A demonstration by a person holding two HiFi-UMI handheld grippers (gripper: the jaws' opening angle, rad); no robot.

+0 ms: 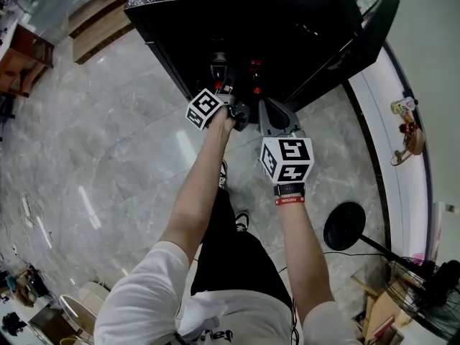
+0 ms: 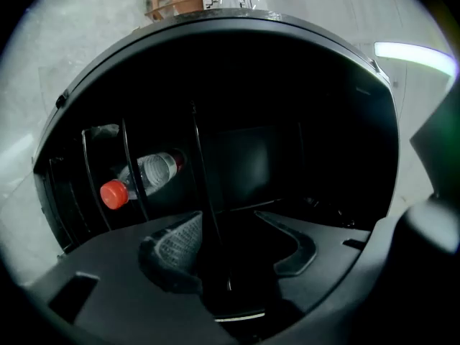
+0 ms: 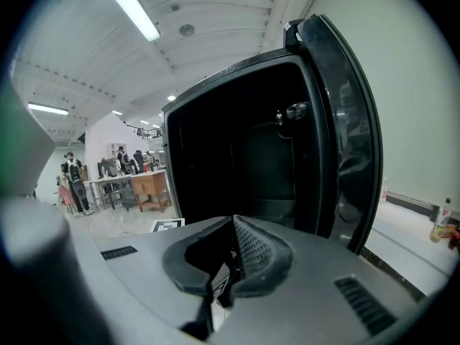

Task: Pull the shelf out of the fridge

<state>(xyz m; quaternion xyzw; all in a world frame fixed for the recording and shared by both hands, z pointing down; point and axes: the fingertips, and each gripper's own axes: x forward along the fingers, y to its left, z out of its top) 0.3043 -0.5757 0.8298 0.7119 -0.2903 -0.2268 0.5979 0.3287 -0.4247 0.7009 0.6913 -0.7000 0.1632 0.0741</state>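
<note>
Fridge (image 1: 237, 20) x1, door (image 1: 363, 34) x1, open at 2 o'clock. Wire shelf (image 2: 200, 164) x1, inside, 12 o'clock of left gripper (image 2: 230, 236). Its jaws are apart with one shelf wire between them, unclamped. Clamp that wire, then pull straight and level. Right gripper (image 3: 231, 254) closed, empty. Red-capped bottle (image 2: 147, 175) x1 at 10 o'clock, may roll.

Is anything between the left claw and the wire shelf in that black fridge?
Nothing visible. The black fridge door stands open, and the left claw has its open jaws astride a thin wire of the black wire shelf. A clear red-capped bottle lies beyond its wires, to one side.
</note>
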